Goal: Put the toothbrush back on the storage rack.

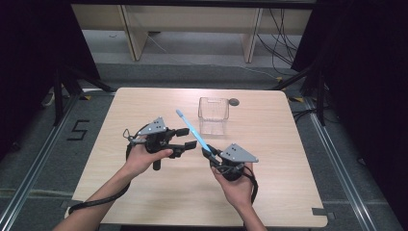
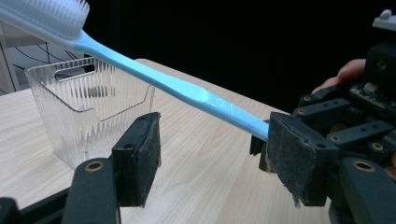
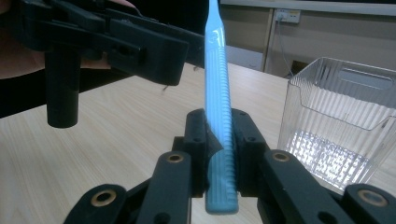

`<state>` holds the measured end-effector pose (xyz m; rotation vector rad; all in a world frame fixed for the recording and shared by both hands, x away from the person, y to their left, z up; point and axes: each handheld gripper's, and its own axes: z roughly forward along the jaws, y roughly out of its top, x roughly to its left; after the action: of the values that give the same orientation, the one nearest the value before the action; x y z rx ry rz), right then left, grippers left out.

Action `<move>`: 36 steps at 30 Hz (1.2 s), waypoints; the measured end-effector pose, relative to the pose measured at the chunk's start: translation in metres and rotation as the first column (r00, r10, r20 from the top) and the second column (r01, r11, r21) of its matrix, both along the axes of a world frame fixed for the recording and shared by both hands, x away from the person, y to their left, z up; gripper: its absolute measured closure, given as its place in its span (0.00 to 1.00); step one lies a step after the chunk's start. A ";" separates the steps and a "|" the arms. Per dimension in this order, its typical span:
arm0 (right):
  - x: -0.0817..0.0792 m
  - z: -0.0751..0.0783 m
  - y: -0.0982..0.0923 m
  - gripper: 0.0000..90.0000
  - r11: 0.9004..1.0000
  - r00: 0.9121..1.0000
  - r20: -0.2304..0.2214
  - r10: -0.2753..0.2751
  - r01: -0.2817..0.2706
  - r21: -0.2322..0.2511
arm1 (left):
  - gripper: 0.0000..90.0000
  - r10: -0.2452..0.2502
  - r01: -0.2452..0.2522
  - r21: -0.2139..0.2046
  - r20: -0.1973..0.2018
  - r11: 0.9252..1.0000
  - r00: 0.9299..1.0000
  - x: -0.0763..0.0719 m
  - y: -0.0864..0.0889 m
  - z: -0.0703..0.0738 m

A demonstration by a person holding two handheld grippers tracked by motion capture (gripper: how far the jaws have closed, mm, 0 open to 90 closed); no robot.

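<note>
Nearest the lens in the right gripper view, the right gripper (image 3: 219,154) has its two black jaws clamped tight on the ribbed handle end of a light blue toothbrush (image 3: 218,116), which rises up and away from them. From above, this brush (image 1: 192,131) slants from the right gripper (image 1: 210,153) toward the far left, bristle head highest. The left gripper (image 1: 188,138) sits just beside the brush's middle; its jaws stand wide apart with nothing between the pads (image 2: 150,154), and the brush handle (image 2: 187,91) crosses beyond them, apart from both. No earlier hold can be read here, only that the left side is free of the brush now.

A clear ribbed plastic box (image 1: 213,115) stands upright just past the brush, on the far side of both grippers, and looks empty. Judging by this, the brush is lifted and held in one gripper, while putting it into the box appears to be what remains.

Count: one toothbrush, one clear box, two grippers, one wooden table (image 1: 144,192), and one small dark round disc (image 1: 234,101) at the table's far edge beside the box.
</note>
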<state>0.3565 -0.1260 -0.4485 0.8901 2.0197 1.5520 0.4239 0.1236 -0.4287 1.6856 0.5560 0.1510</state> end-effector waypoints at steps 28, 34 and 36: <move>-0.001 0.000 0.006 0.87 1.000 0.999 0.050 0.000 0.001 -0.025 | 0.61 -0.002 -0.004 -0.149 -0.042 0.989 0.999 0.005 -0.007 0.011; 0.000 -0.003 0.009 0.87 1.000 0.999 0.040 0.004 -0.003 -0.028 | 0.76 -0.013 0.010 -0.153 -0.018 0.988 1.000 0.003 -0.008 0.014; -0.001 -0.004 0.011 0.87 1.000 1.000 0.028 0.003 -0.003 -0.026 | 0.78 -0.018 0.017 -0.151 -0.004 0.988 1.000 0.001 -0.009 0.015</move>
<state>0.3556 -0.1154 -0.4523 0.8510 2.0173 1.5284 0.4252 0.1145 -0.4138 1.5431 0.5433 0.0894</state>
